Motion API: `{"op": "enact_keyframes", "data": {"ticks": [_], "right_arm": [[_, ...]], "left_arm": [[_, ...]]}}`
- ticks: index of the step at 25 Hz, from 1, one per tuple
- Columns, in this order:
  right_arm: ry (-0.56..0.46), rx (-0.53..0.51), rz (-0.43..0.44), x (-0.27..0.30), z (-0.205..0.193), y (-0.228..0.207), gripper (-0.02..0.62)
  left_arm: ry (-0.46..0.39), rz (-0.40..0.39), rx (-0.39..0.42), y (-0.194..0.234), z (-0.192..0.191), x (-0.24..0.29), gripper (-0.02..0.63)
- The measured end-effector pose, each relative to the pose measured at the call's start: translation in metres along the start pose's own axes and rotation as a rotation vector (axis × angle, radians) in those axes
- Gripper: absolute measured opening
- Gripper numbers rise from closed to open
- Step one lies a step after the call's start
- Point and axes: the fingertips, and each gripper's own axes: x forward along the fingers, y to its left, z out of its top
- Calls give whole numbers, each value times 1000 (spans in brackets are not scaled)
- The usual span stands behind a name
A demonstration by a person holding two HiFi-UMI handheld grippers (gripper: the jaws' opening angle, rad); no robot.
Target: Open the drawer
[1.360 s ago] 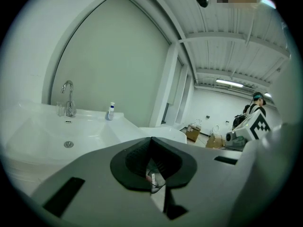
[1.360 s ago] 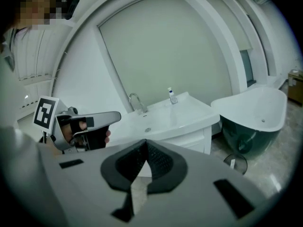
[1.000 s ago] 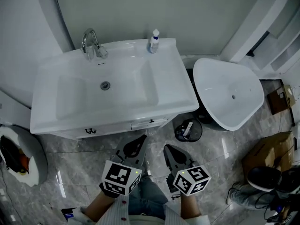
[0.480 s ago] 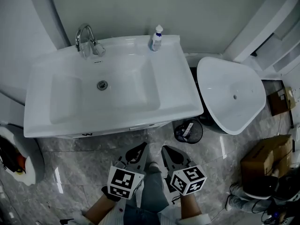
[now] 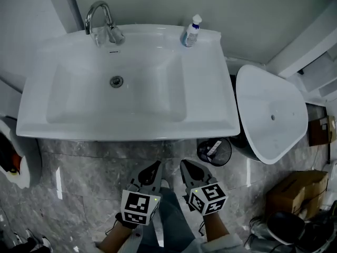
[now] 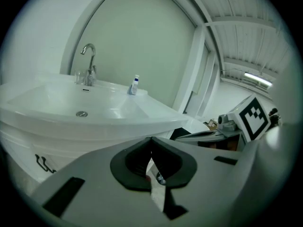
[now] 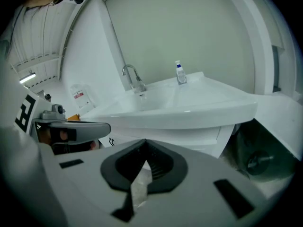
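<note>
The white vanity [image 5: 126, 88] fills the upper head view; its basin rim hides the cabinet front there. The right gripper view shows the drawer front [image 7: 203, 136] under the basin, with a black handle [image 7: 111, 141] further left. In the left gripper view the cabinet front [image 6: 23, 145] carries a black handle [image 6: 42, 163]. My left gripper [image 5: 154, 166] and right gripper [image 5: 184, 165] hang side by side over the floor, short of the cabinet. Both are shut with nothing between their jaws, as the left gripper [image 6: 151, 139] and right gripper [image 7: 145, 141] views show.
A chrome faucet [image 5: 100, 20] and a small bottle [image 5: 191, 31] stand at the back of the basin. A black waste bin [image 5: 214, 152] sits on the marble floor by the vanity's right corner, beside a white toilet [image 5: 271, 115]. A cardboard box [image 5: 297, 188] lies at right.
Both grippers have sunk lower and sit nearer the bottom of the picture. The head view has shifted over the basin, so the cabinet front and its handles have gone out of sight.
</note>
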Motion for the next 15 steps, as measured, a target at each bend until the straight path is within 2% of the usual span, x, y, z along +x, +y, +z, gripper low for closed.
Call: {"op": "enact_keyframes", "data": {"ticks": [8, 15], "right_arm": [[44, -55, 15, 45, -44, -36, 9], [70, -31, -19, 89, -75, -63, 9]], "left_arm": [[-22, 134, -71, 9, -46, 21, 17], [-42, 217, -117, 19, -74, 33, 17]]}}
